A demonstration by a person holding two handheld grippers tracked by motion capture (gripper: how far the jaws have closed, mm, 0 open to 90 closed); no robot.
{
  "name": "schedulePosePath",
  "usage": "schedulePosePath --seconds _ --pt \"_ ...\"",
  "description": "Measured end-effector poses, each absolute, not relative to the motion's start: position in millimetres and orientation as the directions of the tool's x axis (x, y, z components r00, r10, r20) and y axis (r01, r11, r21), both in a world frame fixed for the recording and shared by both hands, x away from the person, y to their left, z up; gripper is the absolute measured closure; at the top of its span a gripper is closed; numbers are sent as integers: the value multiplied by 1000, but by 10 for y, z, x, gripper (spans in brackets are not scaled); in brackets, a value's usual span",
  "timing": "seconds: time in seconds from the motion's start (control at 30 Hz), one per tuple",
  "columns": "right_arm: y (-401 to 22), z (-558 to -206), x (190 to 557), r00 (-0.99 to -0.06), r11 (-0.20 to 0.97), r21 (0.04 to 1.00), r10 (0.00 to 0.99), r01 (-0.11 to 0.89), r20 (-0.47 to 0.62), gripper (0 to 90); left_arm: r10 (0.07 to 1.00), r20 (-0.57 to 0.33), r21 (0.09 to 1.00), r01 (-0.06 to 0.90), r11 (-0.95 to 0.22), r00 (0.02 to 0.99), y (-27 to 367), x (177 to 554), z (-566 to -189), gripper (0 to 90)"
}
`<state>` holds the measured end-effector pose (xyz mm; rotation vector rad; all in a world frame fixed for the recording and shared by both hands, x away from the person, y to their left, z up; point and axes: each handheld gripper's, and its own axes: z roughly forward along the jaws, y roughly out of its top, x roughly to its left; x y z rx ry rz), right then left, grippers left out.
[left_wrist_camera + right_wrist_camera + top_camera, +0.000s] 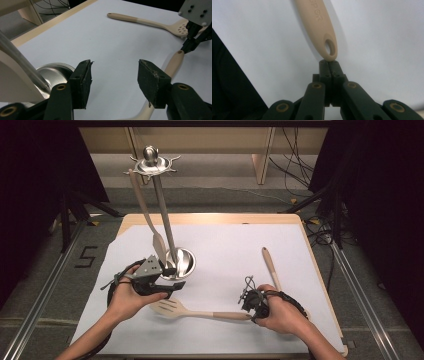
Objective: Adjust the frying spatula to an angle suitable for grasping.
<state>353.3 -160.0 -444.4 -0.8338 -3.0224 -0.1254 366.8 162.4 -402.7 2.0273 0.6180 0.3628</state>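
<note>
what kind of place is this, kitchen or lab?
Most likely a lab recording rig, not a kitchen: a white sheet covers the wooden table, metal floor rails flank it, loose black cables trail behind, and dark curtains stand at the sides.

- Your left black two-jaw gripper (pixel 170 287), beside the steel stand base (pixel 186 262), carries a grey three-cornered screwed plate.
- Your right black gripper (pixel 248 304) trails a black cable.

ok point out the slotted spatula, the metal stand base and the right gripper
slotted spatula (pixel 172 307), high view, on its slotted head
metal stand base (pixel 184 261), high view, on its round dish
right gripper (pixel 329 65), right gripper view, at its shut tips
</note>
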Motion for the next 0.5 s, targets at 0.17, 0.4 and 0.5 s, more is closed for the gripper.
schedulePosePath --seconds 0.17,0.4,0.5 --pt "-1495 -4440 3590 -863 857 100 505 505 21 900 542 13 858 269 -438 841 1568 3675 -4057 433" --pt "-1484 -4431 3679 -858 849 137 514 510 8 900 526 15 848 267 -457 851 1524 3675 -4086 425" --pt "-1523 -4421 3685 -857 846 157 514 510 12 884 518 22 845 261 -467 855 1519 3685 -4099 424"
